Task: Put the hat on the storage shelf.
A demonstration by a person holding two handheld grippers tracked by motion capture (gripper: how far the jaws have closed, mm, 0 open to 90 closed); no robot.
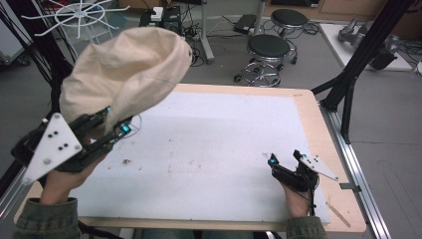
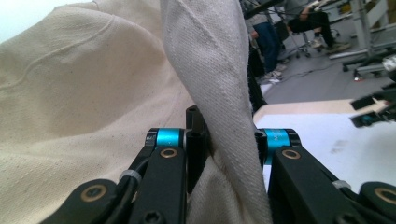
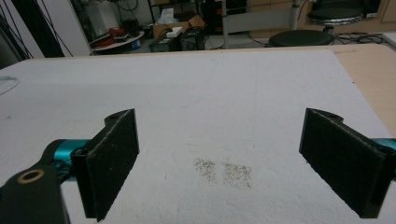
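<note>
A cream canvas bag (image 1: 124,69) hangs in the air above the table's left side. My left gripper (image 1: 112,130) is shut on a fold of its cloth and holds it raised. Up close in the left gripper view, the bag (image 2: 84,93) has a thick fold pinched between the two black jaws of the left gripper (image 2: 229,154). My right gripper (image 1: 287,160) rests low on the white sheet near the table's right front, jaws wide apart. In the right gripper view, the right gripper (image 3: 219,161) has nothing between its pads (image 3: 112,158), just the white sheet below.
A white foam sheet (image 1: 214,144) covers the wooden table (image 1: 318,124); faint dirt marks (image 3: 224,172) lie on it. Two black stools (image 1: 268,50) stand beyond the far edge. A black frame leg (image 1: 348,84) rises at the right, and a white wire rack (image 1: 79,17) stands far left.
</note>
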